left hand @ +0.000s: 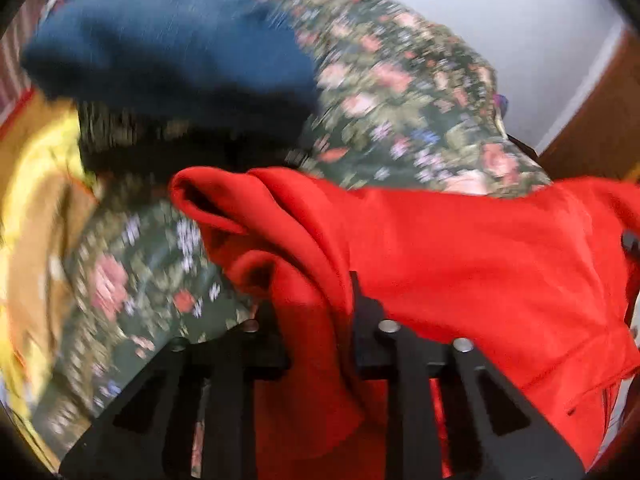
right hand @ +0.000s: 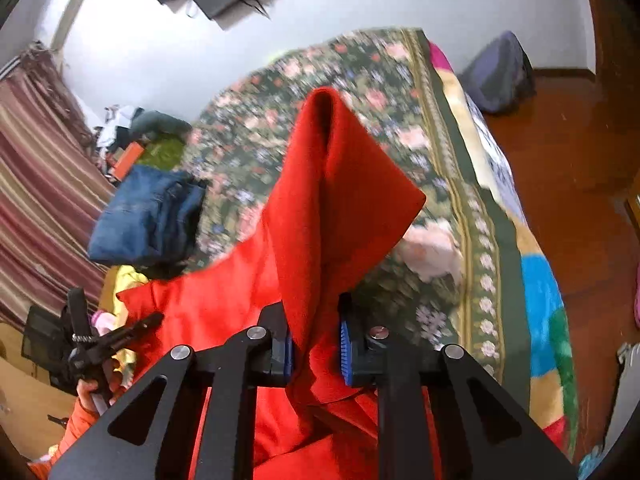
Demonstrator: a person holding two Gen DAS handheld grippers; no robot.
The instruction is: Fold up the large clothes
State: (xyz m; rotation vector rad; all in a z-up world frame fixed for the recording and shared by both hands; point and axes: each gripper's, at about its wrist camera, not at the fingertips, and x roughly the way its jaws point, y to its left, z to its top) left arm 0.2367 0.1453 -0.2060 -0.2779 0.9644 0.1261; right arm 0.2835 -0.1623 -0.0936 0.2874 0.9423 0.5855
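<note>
A large red garment (left hand: 480,248) hangs between both grippers above a bed with a floral cover (right hand: 360,92). My left gripper (left hand: 316,320) is shut on a bunched fold of the red garment, which spreads to the right. My right gripper (right hand: 316,344) is shut on another part of the red garment (right hand: 328,200); a peaked fold stands up past its blue pads (right hand: 346,356). The left gripper (right hand: 92,344) also shows at the lower left of the right wrist view, held by a hand.
Folded blue jeans (right hand: 148,212) lie on the bed's left side, above a yellow garment (left hand: 36,184). A striped curtain (right hand: 36,168) hangs at left. A pink-white item (right hand: 432,252) lies near the bed edge. Wooden floor (right hand: 568,152) and a dark bag (right hand: 500,72) are at right.
</note>
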